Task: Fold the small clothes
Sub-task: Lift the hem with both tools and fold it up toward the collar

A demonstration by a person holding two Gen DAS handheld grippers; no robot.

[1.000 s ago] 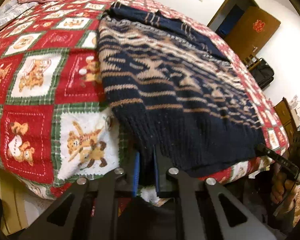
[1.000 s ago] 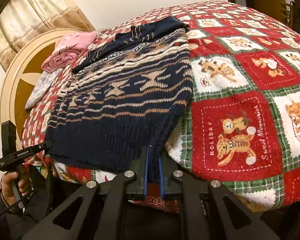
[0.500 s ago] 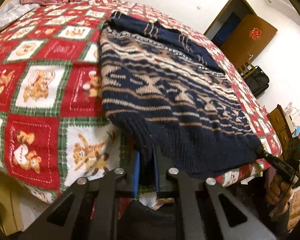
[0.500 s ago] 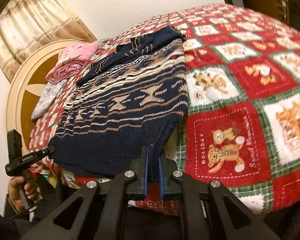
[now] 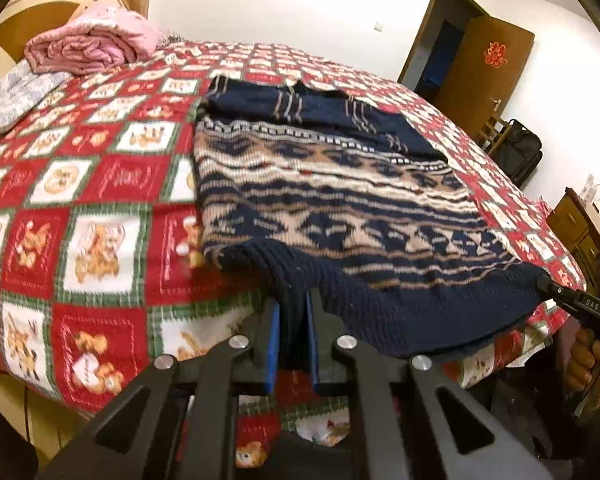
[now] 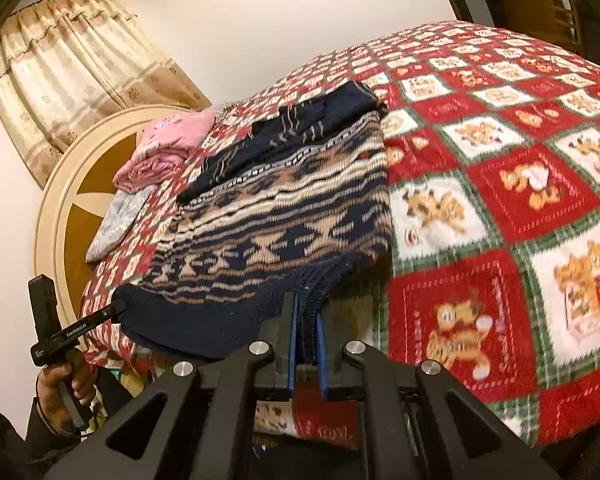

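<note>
A navy knitted sweater (image 5: 332, 200) with tan and white bands lies on the bed, its sleeves folded across the top. My left gripper (image 5: 293, 304) is shut on the left corner of its navy hem, which hangs lifted off the blanket. In the right wrist view the same sweater (image 6: 284, 216) stretches away and my right gripper (image 6: 306, 308) is shut on the hem's right corner. Each view shows the other gripper pinching the far corner: the right one (image 5: 548, 286) and the left one (image 6: 118, 306).
A red, green and white bear-patterned blanket (image 5: 100, 208) covers the bed. A rolled pink quilt (image 5: 88, 40) and a pale pillow (image 5: 12, 96) lie by the round headboard (image 6: 56, 216). A brown door (image 5: 484, 64), a black bag (image 5: 518, 152) and curtains (image 6: 80, 64) stand around.
Both grippers have risen, lifting the sweater's hem off the blanket at both corners. The bottom edge now hangs raised between them, and more of the room shows above the bed.
</note>
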